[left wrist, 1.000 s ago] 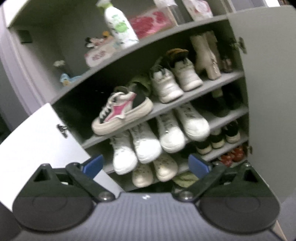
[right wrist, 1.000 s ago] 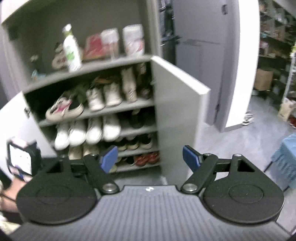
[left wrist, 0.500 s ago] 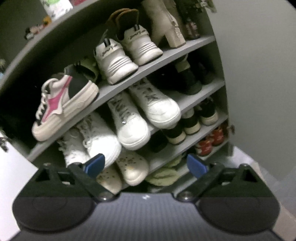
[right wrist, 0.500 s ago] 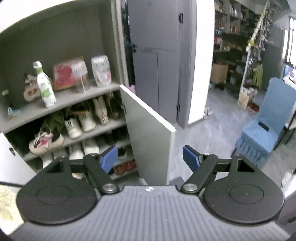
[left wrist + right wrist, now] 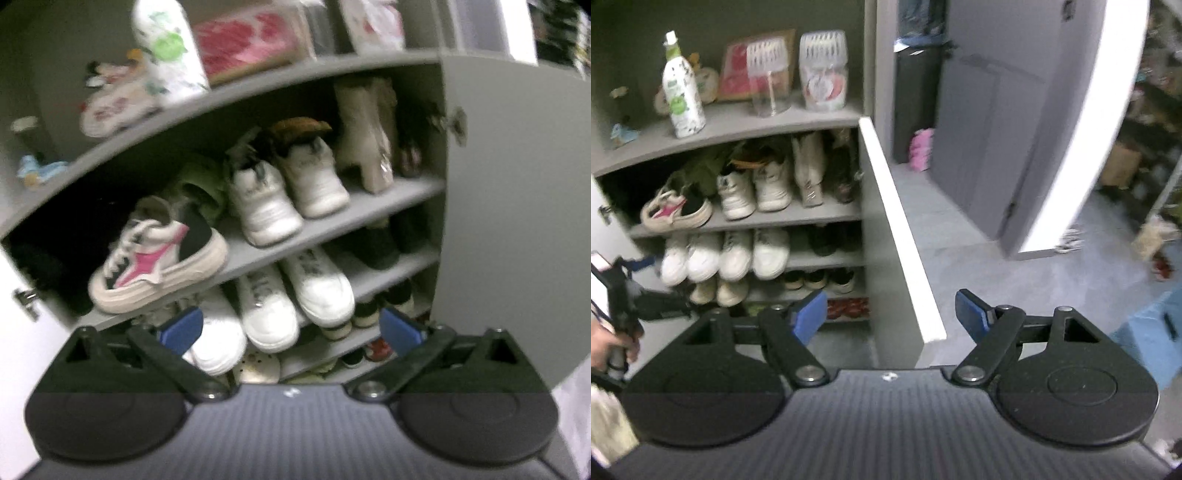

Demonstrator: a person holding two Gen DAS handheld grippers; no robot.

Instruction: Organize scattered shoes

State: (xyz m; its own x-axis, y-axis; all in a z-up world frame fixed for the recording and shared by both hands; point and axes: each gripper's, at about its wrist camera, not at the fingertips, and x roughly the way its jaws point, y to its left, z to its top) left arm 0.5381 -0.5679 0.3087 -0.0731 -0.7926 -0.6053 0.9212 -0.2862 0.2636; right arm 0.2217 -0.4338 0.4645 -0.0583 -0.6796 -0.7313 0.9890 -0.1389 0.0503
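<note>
Since nothing sits between the blue pads, the left claw (image 5: 290, 328) is seen empty with its jaws opening wide, aimed at the open grey shoe cabinet (image 5: 498, 221), probably so a shoe can be lined up next. Same story for the right claw (image 5: 891, 314): held fairly wide, nothing gripped, pointed past the cabinet's open door edge (image 5: 897, 229).

Moving outward, the white, pink and black chunky sneaker (image 5: 155, 262) is parked sideways on the upper shoe shelf, toe hanging over the front edge, so it looks like the odd one out. Beside it a pair of white trainers (image 5: 284, 199) is set heels out, then a beige heeled boot (image 5: 365, 147). Below, white sneakers (image 5: 295, 302) are packed in a row. A white spray bottle with green print (image 5: 681, 99) is kept on the top shelf.
</note>
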